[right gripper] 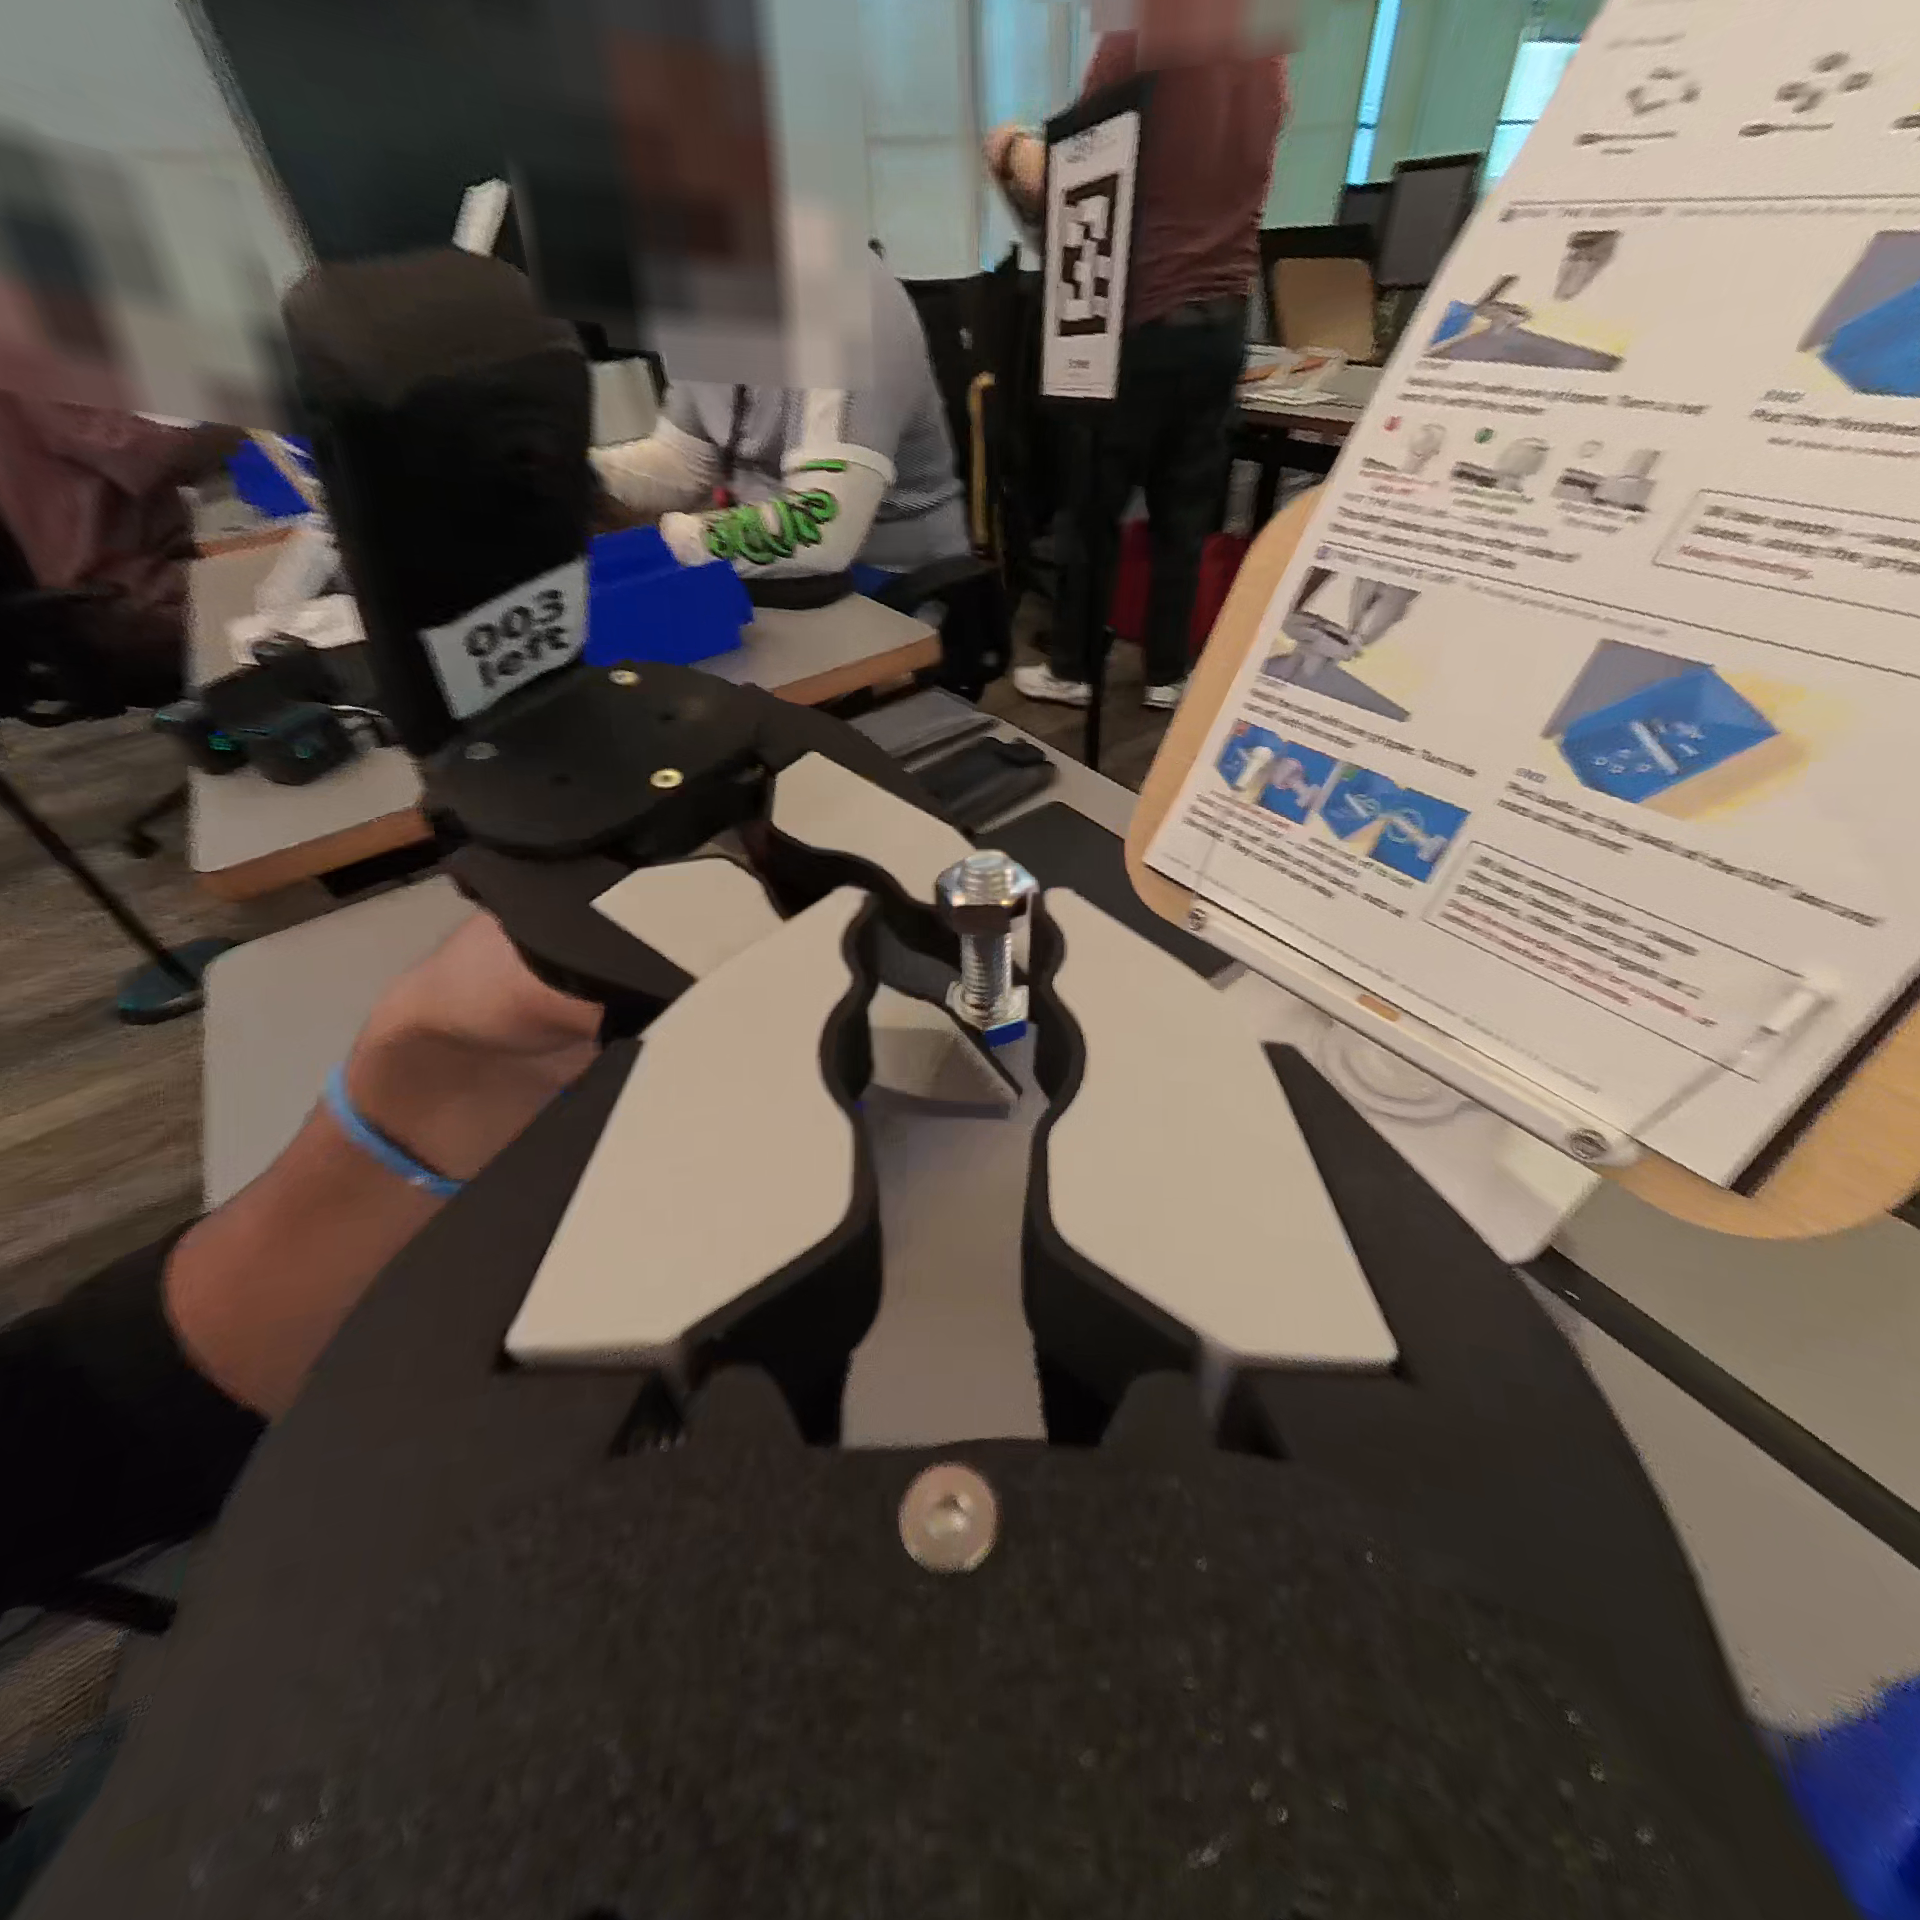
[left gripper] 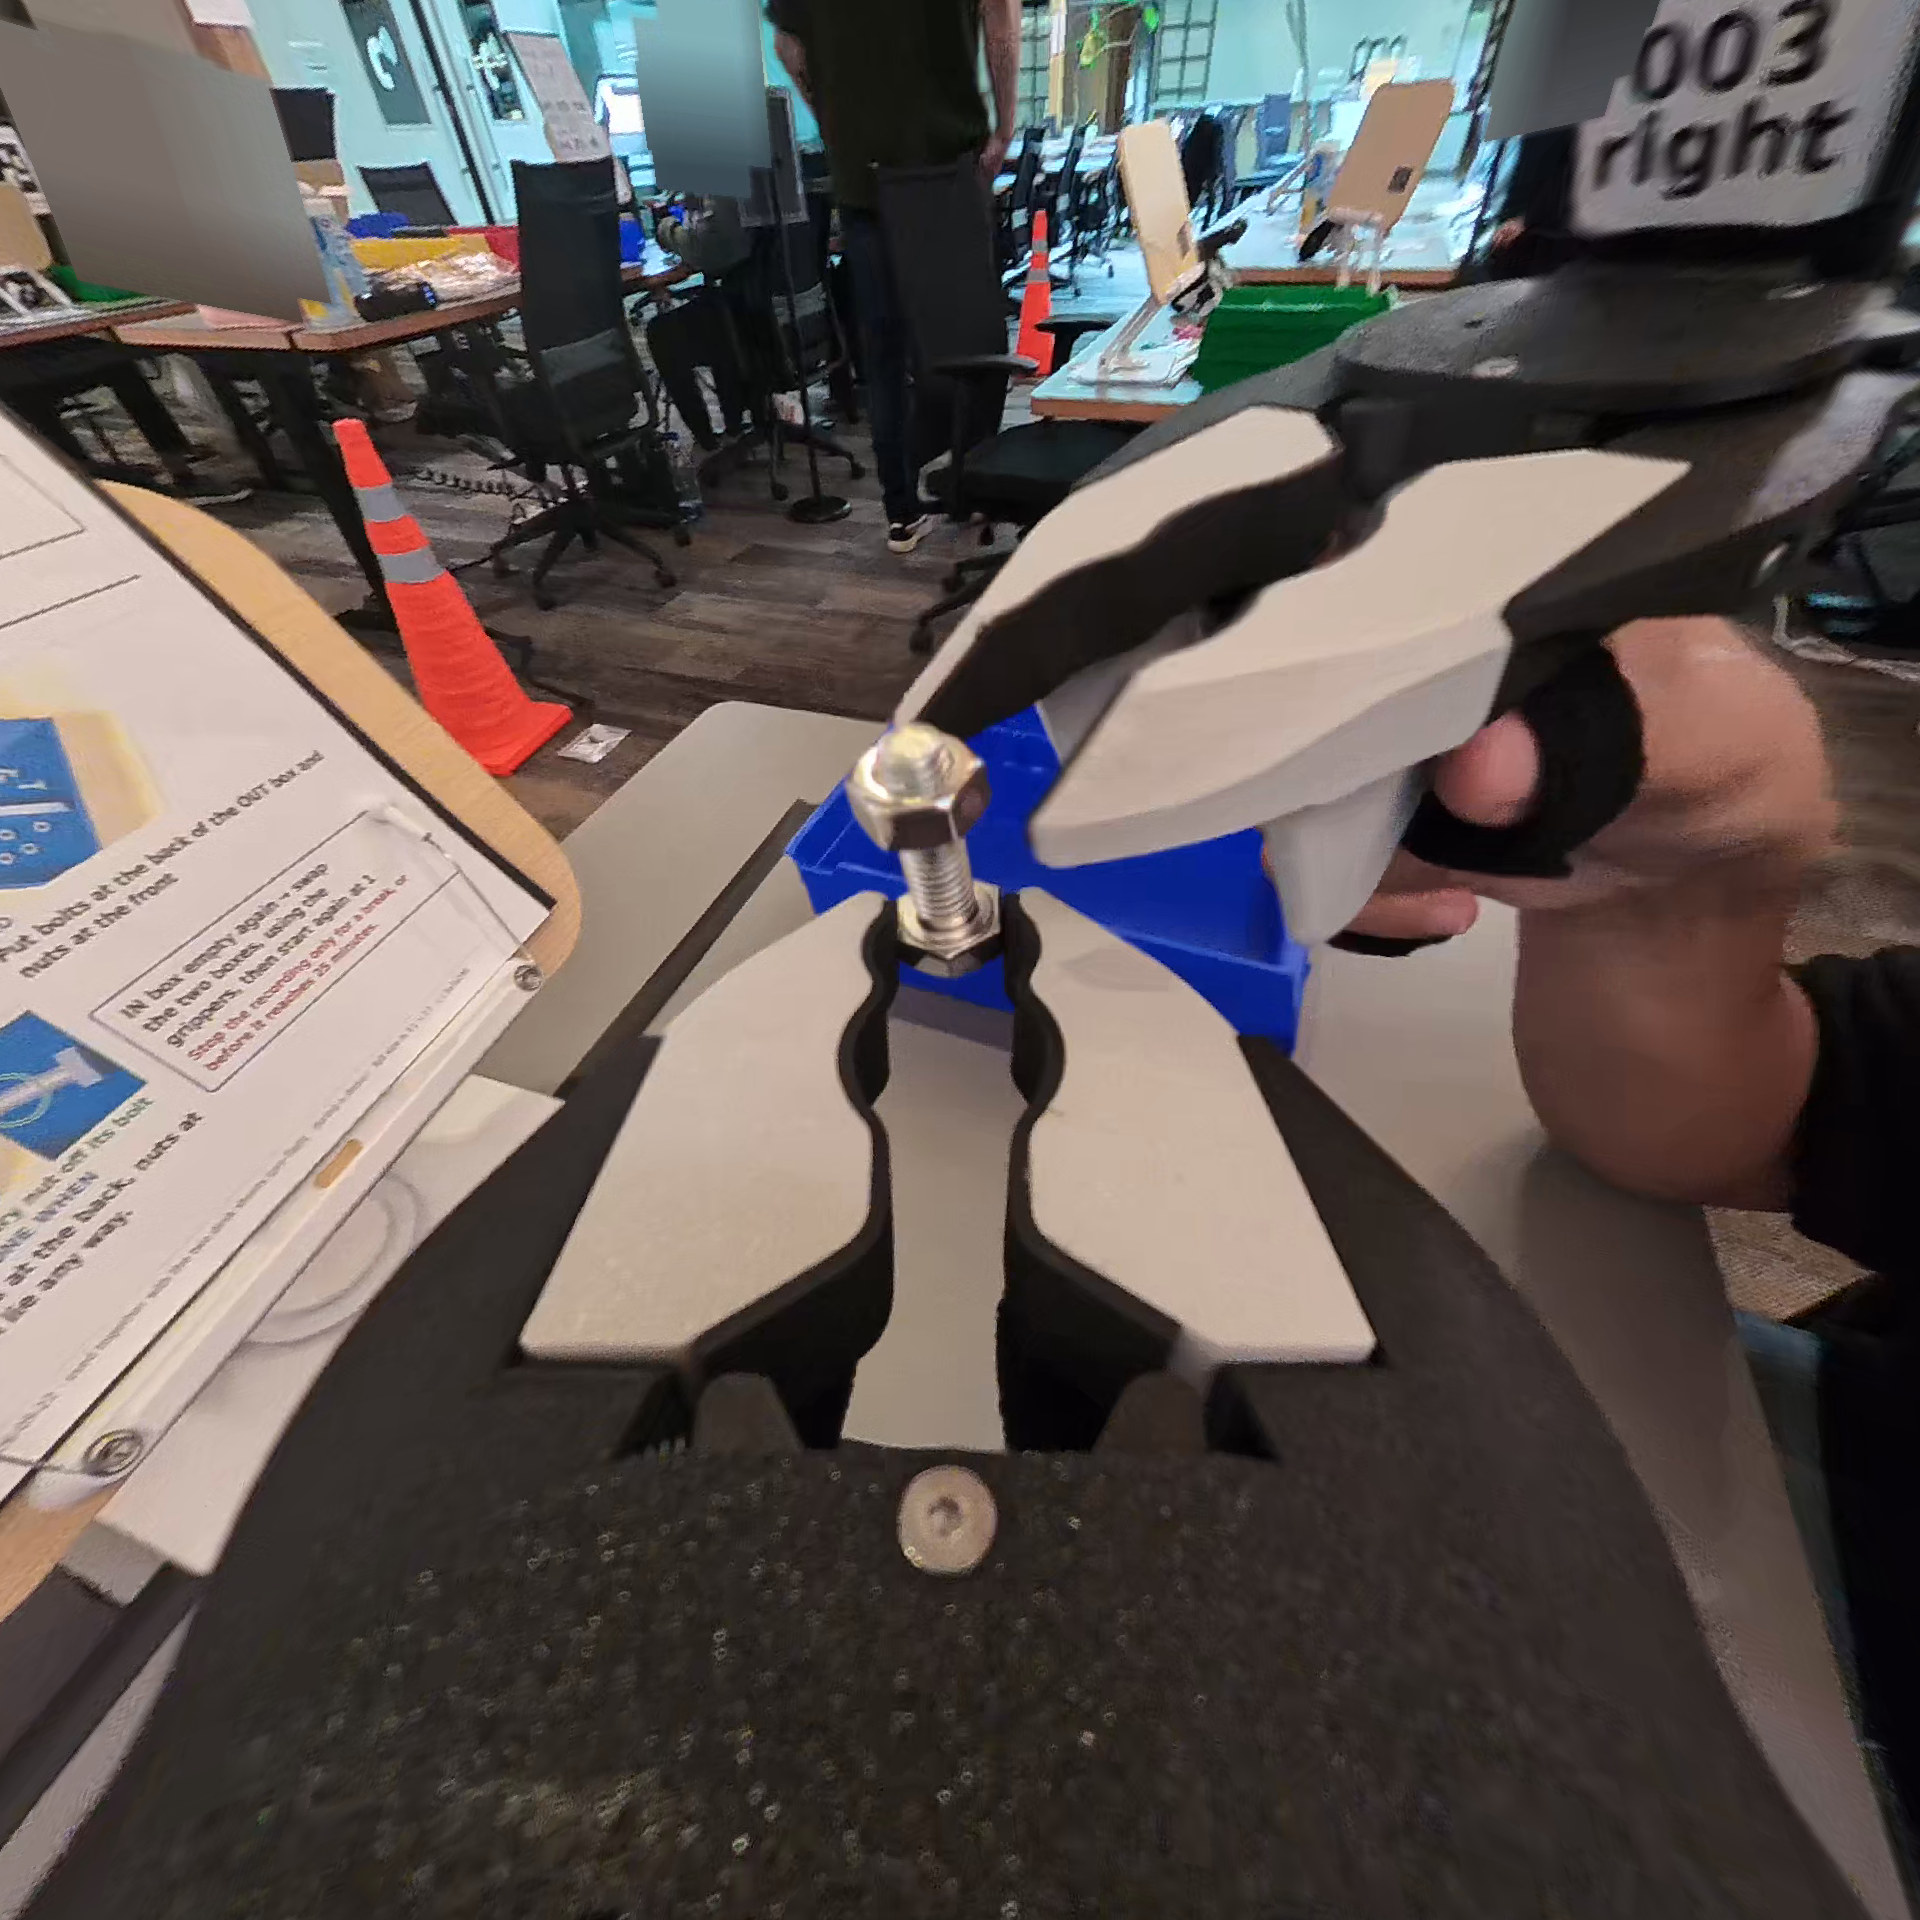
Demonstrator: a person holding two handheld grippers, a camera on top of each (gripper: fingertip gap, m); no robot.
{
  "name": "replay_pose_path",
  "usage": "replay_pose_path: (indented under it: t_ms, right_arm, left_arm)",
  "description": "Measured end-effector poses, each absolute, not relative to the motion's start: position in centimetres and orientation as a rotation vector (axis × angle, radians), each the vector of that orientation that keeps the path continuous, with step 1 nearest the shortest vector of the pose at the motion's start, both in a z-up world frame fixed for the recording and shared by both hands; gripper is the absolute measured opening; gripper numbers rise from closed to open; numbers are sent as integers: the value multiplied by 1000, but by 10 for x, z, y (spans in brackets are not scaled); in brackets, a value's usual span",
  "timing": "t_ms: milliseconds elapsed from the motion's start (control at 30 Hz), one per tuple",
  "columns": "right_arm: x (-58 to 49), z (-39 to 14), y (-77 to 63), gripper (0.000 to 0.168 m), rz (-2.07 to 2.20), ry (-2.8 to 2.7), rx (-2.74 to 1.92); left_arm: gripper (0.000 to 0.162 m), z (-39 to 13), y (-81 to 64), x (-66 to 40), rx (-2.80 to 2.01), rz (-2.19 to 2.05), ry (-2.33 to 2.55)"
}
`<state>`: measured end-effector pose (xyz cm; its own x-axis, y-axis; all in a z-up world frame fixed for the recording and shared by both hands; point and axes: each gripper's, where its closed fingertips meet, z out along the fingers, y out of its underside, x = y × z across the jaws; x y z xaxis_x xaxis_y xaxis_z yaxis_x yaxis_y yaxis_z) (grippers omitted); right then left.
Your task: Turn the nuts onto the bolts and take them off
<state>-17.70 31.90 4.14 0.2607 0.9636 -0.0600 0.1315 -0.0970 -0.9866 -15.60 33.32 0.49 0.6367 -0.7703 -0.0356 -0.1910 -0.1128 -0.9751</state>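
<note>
A silver bolt point(left gripper: 938, 883) stands upright with a silver hex nut point(left gripper: 916, 795) threaded near its top end. My left gripper point(left gripper: 951, 935) is shut on the bolt's head and holds it above the grey table. My right gripper point(right gripper: 956, 920) is open, with its fingertips on either side of the nut point(right gripper: 985, 896). Its right finger is close to the nut and there is a gap on the left. In the left wrist view the right gripper point(left gripper: 977, 790) comes in from the right, held by a hand. The left gripper also shows in the right wrist view point(right gripper: 982, 1008), under the bolt point(right gripper: 982, 971).
A blue bin point(left gripper: 1164, 914) sits on the grey table point(left gripper: 1403, 1091) just behind the bolt. An instruction board on a wooden stand point(left gripper: 208, 935) stands at the left, and at the right in the right wrist view point(right gripper: 1558, 644). An orange cone point(left gripper: 436, 613), chairs and people are beyond. The tips of one gripper are about 4 cm away from the tips of the other.
</note>
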Motion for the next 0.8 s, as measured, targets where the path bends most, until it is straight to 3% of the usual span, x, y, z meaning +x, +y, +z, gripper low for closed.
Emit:
replay_pose_path:
  t_ms: [100,233,367,467,600,800]
  right_arm:
    - [-171,57,307,40,1220,-1144,-1341]
    - [-152,79,284,46,1688,-1230,-1088]
    - [-151,68,269,50,1962,-1349,-1036]
    - [-155,64,260,45,2131,-1388,-1017]
    - [-157,63,256,17,2206,-1404,-999]
    - [-172,55,278,17,1950,-1295,-1202]
  left_arm:
    - [18,14,318,-151,-1593,-777,830]
    - [18,38,275,-140,-1424,-1207,927]
    - [18,48,248,-136,-1311,-1415,1014]
    - [18,39,245,-131,-1336,-1418,1065]
    - [18,32,248,-126,-1378,-1378,1081]
    - [18,23,279,-132,-1499,-1142,970]
